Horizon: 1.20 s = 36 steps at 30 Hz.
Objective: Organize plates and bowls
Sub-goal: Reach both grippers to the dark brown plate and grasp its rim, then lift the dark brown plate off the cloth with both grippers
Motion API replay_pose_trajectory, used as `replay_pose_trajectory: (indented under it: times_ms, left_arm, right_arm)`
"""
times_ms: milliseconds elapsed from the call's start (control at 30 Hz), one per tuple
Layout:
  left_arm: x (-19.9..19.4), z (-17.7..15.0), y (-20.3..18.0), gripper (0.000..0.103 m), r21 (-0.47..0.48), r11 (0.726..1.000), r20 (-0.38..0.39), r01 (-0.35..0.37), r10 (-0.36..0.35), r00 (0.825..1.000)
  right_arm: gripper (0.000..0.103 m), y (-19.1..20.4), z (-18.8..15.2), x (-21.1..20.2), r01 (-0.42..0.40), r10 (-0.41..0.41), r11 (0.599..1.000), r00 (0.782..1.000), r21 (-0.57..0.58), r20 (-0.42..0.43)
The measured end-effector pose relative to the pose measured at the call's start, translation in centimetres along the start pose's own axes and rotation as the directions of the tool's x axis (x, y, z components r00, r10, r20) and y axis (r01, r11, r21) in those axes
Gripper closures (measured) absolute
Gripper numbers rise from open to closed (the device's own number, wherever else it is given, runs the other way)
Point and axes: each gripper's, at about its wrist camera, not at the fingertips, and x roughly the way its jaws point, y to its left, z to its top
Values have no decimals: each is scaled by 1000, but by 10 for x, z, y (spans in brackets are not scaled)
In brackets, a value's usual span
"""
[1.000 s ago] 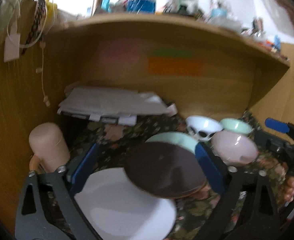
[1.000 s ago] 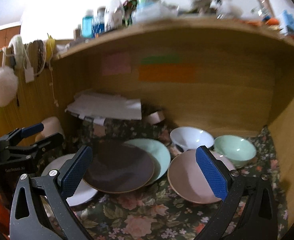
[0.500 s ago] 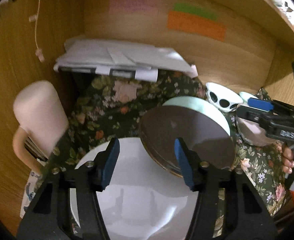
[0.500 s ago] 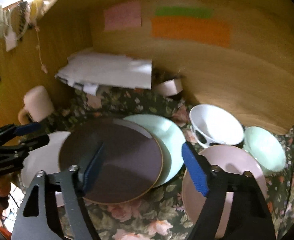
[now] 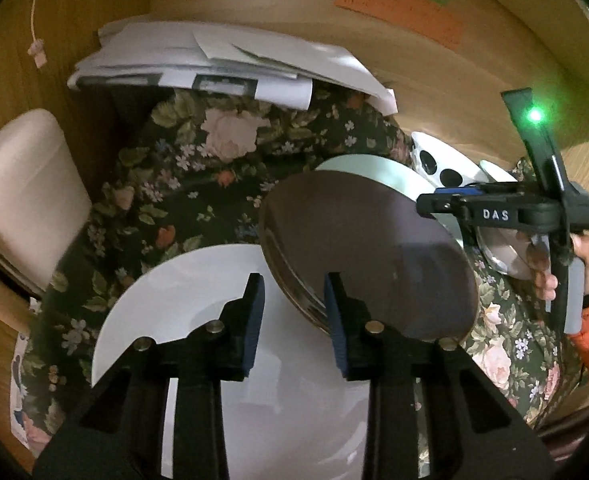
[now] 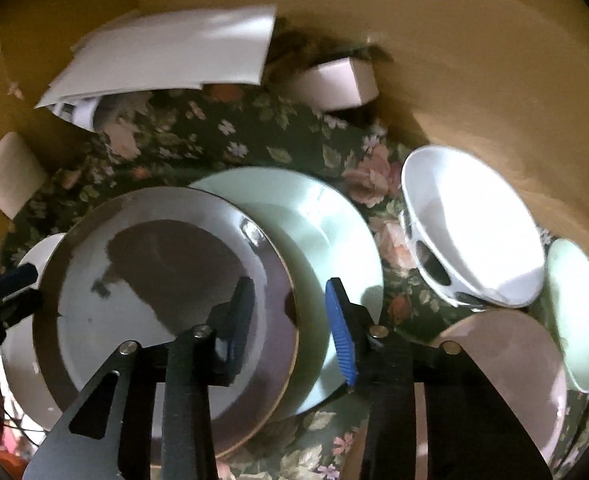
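Your left gripper hangs over the white plate, jaws parted and holding nothing, straddling the near rim of the dark brown plate, which overlaps the white one at 3 o'clock. Your right gripper is likewise parted and empty, bracketing the brown plate's far rim where it lies on the mint plate. That two-sided approach probably suits lifting it. The spotted white bowl, mint bowl and pink plate wait at 3 o'clock.
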Motion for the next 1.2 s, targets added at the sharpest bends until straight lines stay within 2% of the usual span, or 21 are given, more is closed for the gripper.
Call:
replay_pose_trajectory:
  times_ms: [100, 267, 433, 567, 833, 1000, 1200]
  left_arm:
    - [3, 0, 0, 72, 3, 1000, -6, 14, -14, 1000]
    - [8, -1, 0, 72, 4, 999, -21, 34, -33, 999]
    - [13, -3, 3, 72, -7, 998, -49, 68, -68, 996]
    - [11, -4, 2, 72, 5, 997, -49, 73, -72, 996]
    - [2, -12, 9, 71, 10, 998, -36, 70, -69, 997]
    - [5, -18, 20, 71, -30, 996, -84, 88, -90, 992]
    - [6, -21, 28, 70, -42, 995, -84, 89, -93, 992]
  right_arm:
    - [71, -3, 4, 5, -23, 24, 999, 999, 24, -43]
    - [72, -1, 7, 11, 27, -26, 1000, 996, 11, -82]
    - [73, 5, 11, 18, 44, -42, 999, 991, 11, -126]
    - [72, 12, 19, 30, 20, -12, 999, 987, 48, -162]
    - [76, 16, 19, 27, -4, 14, 998, 986, 63, -168]
    - [77, 28, 11, 20, -51, 58, 997, 989, 57, -134]
    - [77, 42, -1, 9, -73, 76, 996, 994, 44, -83]
